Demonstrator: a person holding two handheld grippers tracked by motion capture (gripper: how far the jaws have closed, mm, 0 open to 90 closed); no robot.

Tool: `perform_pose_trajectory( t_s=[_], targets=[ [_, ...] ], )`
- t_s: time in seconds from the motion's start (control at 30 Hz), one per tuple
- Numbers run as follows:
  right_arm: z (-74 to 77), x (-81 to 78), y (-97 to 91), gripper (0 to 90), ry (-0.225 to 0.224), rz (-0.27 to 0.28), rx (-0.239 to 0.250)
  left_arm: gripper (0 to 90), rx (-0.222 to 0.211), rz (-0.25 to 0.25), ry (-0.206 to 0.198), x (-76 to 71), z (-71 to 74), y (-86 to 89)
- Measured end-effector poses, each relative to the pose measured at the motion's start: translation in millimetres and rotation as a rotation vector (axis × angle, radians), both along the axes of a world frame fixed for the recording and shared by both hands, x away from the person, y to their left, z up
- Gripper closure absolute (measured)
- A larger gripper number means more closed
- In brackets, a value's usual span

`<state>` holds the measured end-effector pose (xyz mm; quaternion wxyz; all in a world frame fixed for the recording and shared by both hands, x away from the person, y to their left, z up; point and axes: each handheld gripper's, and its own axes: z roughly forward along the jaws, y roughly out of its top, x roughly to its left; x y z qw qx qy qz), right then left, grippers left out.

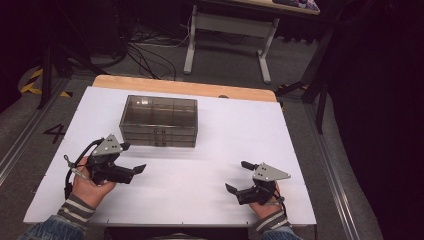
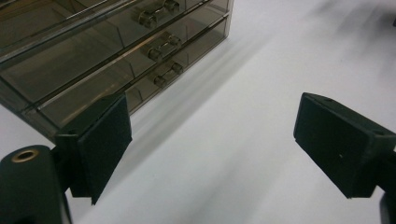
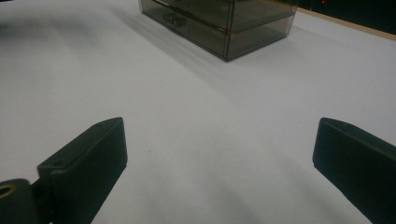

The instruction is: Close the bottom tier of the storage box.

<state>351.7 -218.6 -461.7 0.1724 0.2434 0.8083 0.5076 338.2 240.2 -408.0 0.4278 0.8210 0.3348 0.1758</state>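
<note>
The left gripper (image 1: 134, 157) sat spread and empty at lower left, near the smoky drawer box (image 1: 159, 120). The right gripper (image 1: 237, 176), also spread, held nothing at lower right.

One smoky clear drawer box (image 1: 158, 121) with three stacked drawers, each bearing one small handle (image 2: 162, 45), sits on a single white tabletop (image 1: 200, 175). Two hands (image 1: 90, 187) hold two tongs (image 1: 135, 157), one apiece.

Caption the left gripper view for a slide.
Left gripper, jaws open, over the white table beside a closed smoky drawer box.
</note>
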Motion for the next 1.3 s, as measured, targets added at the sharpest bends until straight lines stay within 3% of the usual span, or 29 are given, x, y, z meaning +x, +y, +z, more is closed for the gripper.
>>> perform_pose_trajectory(
  t_s=[0.13, 0.47, 0.5, 0.7, 0.77, 0.9, 1.0, 1.3],
  targets=[
    [0.1, -0.1, -0.1, 3.4, -0.001, -0.001, 0.001, 10.2, -0.025, 0.018, -0.063, -8.8, -8.5, 9.1],
    [0.1, -0.2, 0.0, 3.2, -0.005, 0.000, -0.004, 4.6, -0.080, 0.016, -0.012, -11.2, -26.4, 21.1],
    [0.1, -0.2, -0.1, 3.2, -0.005, 0.000, -0.005, 3.6, -0.068, 0.020, -0.016, -11.0, -28.1, 23.0],
    [0.3, -0.5, -0.1, 3.2, -0.002, 0.000, 0.001, 2.1, -0.144, 0.039, 0.023, -11.3, -37.2, 35.3],
    [0.3, -0.5, -0.1, 3.1, -0.002, 0.000, 0.001, 1.2, -0.112, 0.033, 0.001, -11.6, -39.6, 38.9],
    [0.3, -0.5, 0.0, 3.1, -0.002, -0.001, -0.001, 0.8, -0.082, 0.042, 0.012, -14.4, -45.6, 42.4],
    [0.1, -0.4, 0.1, 3.1, -0.005, 0.000, -0.001, 0.5, -0.093, 0.050, 0.047, -15.2, -50.0, 46.0],
    [0.1, -0.3, 0.3, 3.1, -0.006, -0.001, 0.000, 0.5, -0.096, 0.048, 0.019, -11.8, -53.4, 46.6]
  ],
)
